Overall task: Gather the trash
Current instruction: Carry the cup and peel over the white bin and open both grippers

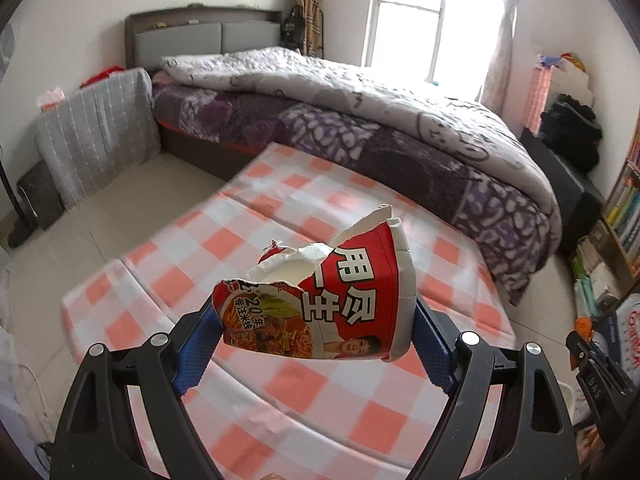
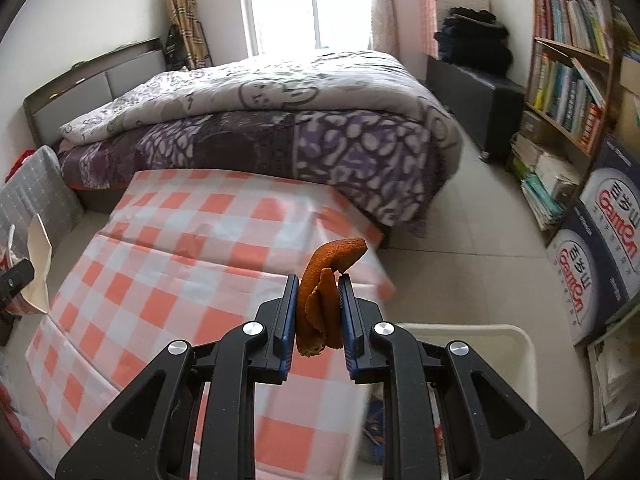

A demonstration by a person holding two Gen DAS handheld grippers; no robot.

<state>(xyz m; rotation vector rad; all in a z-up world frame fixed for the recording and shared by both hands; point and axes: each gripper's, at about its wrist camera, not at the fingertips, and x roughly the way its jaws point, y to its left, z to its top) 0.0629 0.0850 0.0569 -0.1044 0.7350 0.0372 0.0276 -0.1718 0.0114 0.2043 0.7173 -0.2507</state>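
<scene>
My left gripper (image 1: pixel 316 320) is shut on a torn red and white instant noodle cup (image 1: pixel 332 300) and holds it above the table with the orange-checked cloth (image 1: pixel 280 384). My right gripper (image 2: pixel 318 300) is shut on a piece of orange peel (image 2: pixel 320 284) and holds it above the right end of the same table (image 2: pixel 168 240). A white bin (image 2: pixel 516 344) stands on the floor just below and right of the right gripper. The noodle cup and left gripper show at the left edge of the right wrist view (image 2: pixel 36 268).
A bed with a purple and white quilt (image 1: pixel 360 112) runs behind the table. A bookshelf (image 2: pixel 568 80) and blue printed boxes (image 2: pixel 600 240) stand on the right. A grey checked cushion (image 1: pixel 96 128) leans at the left. Tiled floor (image 2: pixel 480 248) lies between table and shelf.
</scene>
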